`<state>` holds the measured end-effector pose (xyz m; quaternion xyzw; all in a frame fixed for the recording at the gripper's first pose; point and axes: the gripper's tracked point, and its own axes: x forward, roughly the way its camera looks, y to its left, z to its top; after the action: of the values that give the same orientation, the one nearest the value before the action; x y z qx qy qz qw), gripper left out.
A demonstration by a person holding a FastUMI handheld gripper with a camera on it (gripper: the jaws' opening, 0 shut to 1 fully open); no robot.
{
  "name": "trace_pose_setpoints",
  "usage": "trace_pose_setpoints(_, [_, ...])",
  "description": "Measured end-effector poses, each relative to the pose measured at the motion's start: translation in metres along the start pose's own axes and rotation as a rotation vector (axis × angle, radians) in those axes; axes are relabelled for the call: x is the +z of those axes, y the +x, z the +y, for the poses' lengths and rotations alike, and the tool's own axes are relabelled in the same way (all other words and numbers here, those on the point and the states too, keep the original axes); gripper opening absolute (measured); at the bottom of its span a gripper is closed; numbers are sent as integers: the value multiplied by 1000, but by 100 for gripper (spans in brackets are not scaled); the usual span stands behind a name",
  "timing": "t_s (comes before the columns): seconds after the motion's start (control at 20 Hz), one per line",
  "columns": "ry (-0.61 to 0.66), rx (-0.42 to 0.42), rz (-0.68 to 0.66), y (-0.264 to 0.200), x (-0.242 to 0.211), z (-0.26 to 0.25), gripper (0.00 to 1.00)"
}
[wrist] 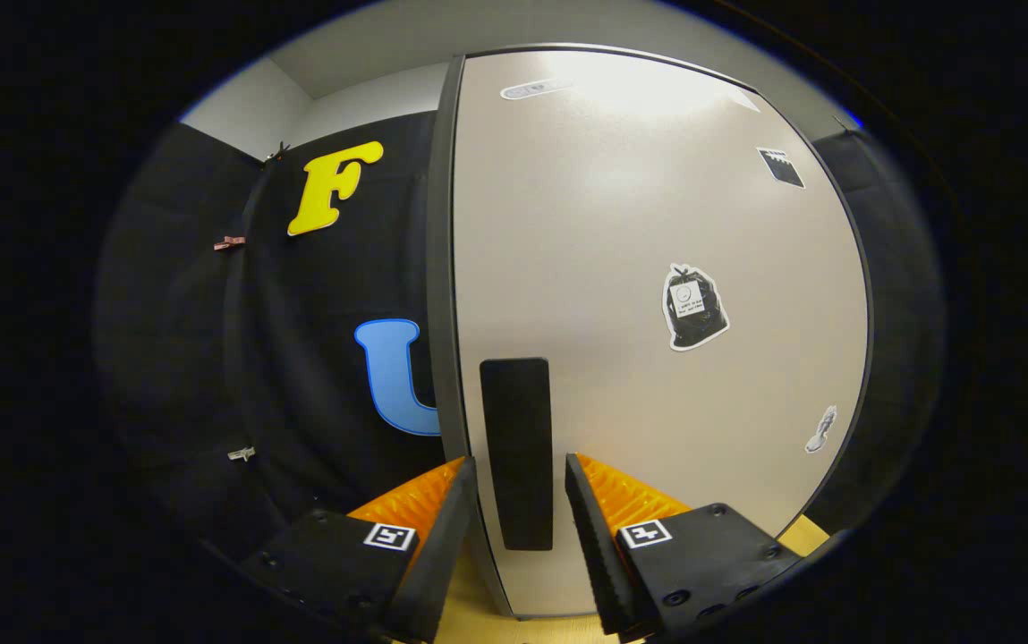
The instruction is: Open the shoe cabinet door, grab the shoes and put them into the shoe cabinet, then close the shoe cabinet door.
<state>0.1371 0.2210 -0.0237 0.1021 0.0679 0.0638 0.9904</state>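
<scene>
Shoe cabinet door (639, 295): pale beige panel with a dark frame, directly ahead of the gripper. Its interior is hidden behind the panel, so contents cannot be told. Whether the door is fully closed or slightly ajar cannot be told either.

Black handle (517, 452): upright dark rectangular strip near the door's left edge, low on the panel. It sits between the two fingers (442, 523); gaps show on both sides, so no contact.

Gripper (521, 487): jaws spread, straddling the handle, holding nothing. Fingers are black with orange ribbed backing; a square marker (388, 537) sits on each finger base.

Door surface: a black bag-shaped sticker (694, 307) right of centre, a small dark sticker (782, 167) upper right, a small pale one (821, 429) lower right, an oval label (533, 88) at the top.

Surroundings: light wooden floor (804, 535) at the cabinet's foot. Black cloth wall (299, 358) left of the cabinet, grey wall (254, 107) above it.
</scene>
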Motion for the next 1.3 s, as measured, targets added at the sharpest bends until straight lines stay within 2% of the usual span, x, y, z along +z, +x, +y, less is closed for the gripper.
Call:
trace_pose_setpoints(0.05, [20,-1,8,4,-1,-2,59])
trace_pose_setpoints(0.1, [34,1,4,3,0,1,54])
trace_pose_setpoints(0.25, [-36,-19,-4,-6,5,4,46])
trace_pose_setpoints(0.3, [-64,-17,-3,3,0,1,38])
trace_pose_setpoints(0.4, [-81,-28,-7,1,0,0,37])
trace_pose_setpoints(0.5, [-66,-32,-7,3,0,0,26])
trace_pose_setpoints(0.7, [-53,-38,2,1,-1,0,25])
trace_pose_setpoints(0.75, [-59,-34,8,-2,-2,0,19])
trace_pose_setpoints(0.85, [-77,-26,-7,-11,1,1,19])
trace_pose_setpoints(1.05, [-65,14,-24,-48,7,5,19])
trace_pose_setpoints(1.3, [-51,100,-34,-110,10,-14,19])
